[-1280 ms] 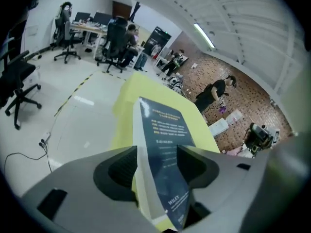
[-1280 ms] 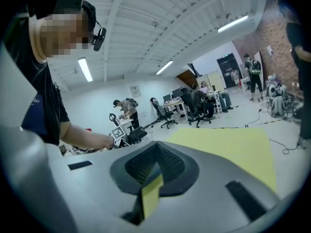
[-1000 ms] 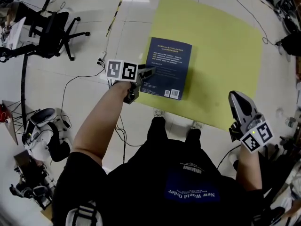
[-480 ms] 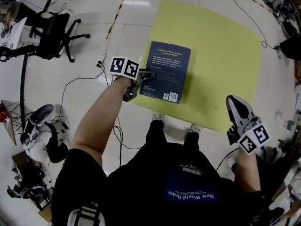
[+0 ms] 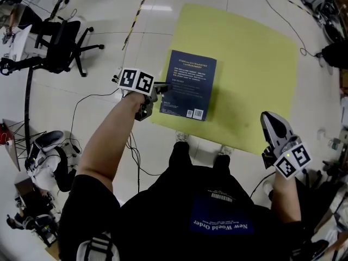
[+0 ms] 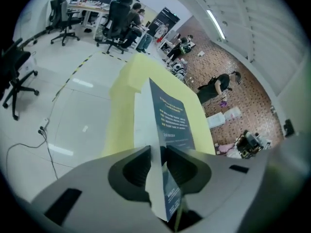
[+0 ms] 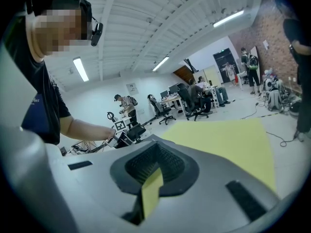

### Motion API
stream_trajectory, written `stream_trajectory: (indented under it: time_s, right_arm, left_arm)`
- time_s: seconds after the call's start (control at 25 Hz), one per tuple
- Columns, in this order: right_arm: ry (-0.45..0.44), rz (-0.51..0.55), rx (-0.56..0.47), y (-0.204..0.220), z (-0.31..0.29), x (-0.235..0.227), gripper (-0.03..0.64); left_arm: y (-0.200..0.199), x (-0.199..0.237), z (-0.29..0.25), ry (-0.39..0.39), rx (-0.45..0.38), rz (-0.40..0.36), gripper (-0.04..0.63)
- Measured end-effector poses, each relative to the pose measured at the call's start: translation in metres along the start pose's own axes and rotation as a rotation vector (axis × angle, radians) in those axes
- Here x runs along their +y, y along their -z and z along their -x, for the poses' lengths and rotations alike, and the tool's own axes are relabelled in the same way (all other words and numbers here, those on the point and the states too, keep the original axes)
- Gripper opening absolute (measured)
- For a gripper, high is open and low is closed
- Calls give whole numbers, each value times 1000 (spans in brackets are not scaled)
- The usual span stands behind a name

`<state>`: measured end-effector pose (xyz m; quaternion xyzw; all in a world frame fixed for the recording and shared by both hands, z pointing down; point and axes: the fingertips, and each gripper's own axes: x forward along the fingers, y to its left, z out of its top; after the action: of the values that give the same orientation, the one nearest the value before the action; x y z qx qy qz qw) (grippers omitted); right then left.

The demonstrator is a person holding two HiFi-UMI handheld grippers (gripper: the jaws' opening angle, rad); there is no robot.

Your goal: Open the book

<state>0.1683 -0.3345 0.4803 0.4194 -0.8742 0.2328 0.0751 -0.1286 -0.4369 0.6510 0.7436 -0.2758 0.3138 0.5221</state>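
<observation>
A dark blue book (image 5: 190,86) lies shut, back cover up, on a yellow mat (image 5: 255,64) on the floor. My left gripper (image 5: 162,88) is at the book's near left edge. In the left gripper view its jaws have just been closing, and now the left gripper (image 6: 156,154) pinches the edge of the blue cover (image 6: 172,118), with the white page block showing beside it. My right gripper (image 5: 270,119) hangs in the air off the mat's near right corner, far from the book. In the right gripper view the right gripper (image 7: 153,171) has its jaws together with nothing held.
A black office chair (image 5: 62,37) stands at the far left. Cables (image 5: 98,99) trail over the white floor left of the mat. Robot parts (image 5: 46,156) sit at the near left. The person's feet (image 5: 182,134) stand at the mat's near edge.
The left gripper's jaws have closed on the book's left edge. The right gripper has stayed where it was.
</observation>
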Motion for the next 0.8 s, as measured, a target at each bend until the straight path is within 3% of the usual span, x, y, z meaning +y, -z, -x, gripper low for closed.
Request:
stream_trajectory:
  time_s: [0.16, 0.32, 0.56, 0.8]
  right_arm:
    - [4, -6, -6, 1, 4, 3, -12]
    - [9, -10, -15, 1, 12, 2, -12]
    - [36, -20, -27, -2, 24, -3, -12]
    - [68, -32, -42, 6, 49, -10, -12]
  left_arm:
    - [-7, -23, 17, 173, -53, 78, 92]
    - [-14, -67, 33, 278, -82, 35, 83]
    - [-19, -135, 26, 271, -64, -111, 80]
    - [-7, -195, -23, 222, 50, -298, 73]
